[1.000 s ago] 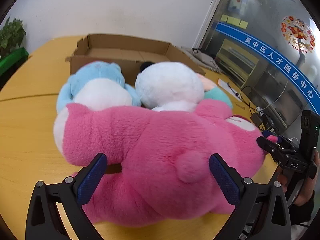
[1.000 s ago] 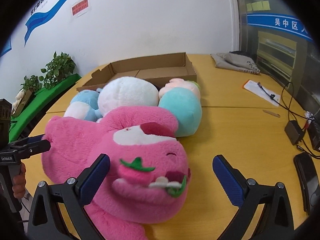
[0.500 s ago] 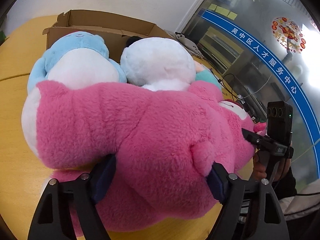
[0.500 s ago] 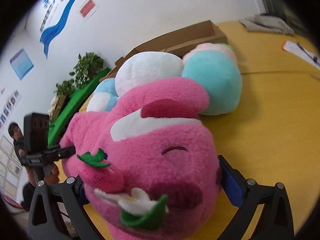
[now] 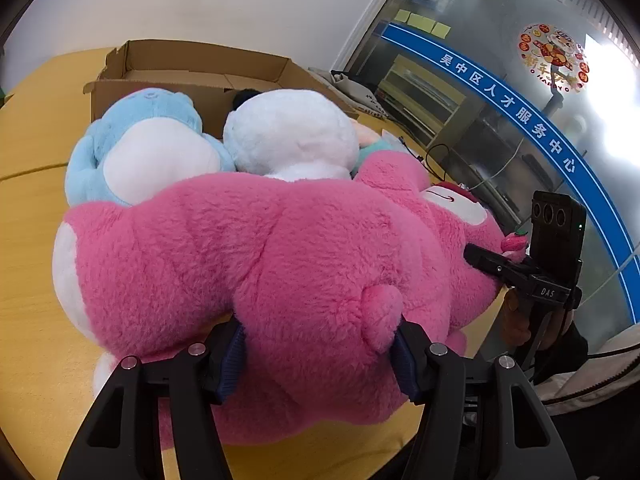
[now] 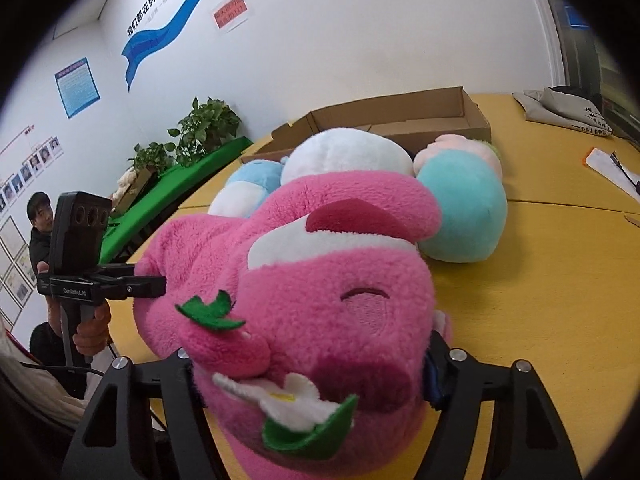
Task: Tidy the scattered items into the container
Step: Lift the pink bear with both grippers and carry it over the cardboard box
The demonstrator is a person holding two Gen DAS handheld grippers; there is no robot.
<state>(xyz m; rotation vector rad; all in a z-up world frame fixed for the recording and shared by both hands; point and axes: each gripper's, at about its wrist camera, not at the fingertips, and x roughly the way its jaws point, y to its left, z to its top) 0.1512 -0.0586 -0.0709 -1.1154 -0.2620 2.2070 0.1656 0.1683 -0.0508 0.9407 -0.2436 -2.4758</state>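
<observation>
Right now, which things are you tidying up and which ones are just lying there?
Part of the tidying:
pink plush bear, squeezed by the left gripper and the right gripper
blue plush
white plush
teal plush
cardboard box, where they go

Just lying about:
grey cloth bag
papers
potted plants

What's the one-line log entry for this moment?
left claw: shut on pink plush rear | right claw: shut on its head | cardboard box: behind, no plush inside | other plushes: on table
</observation>
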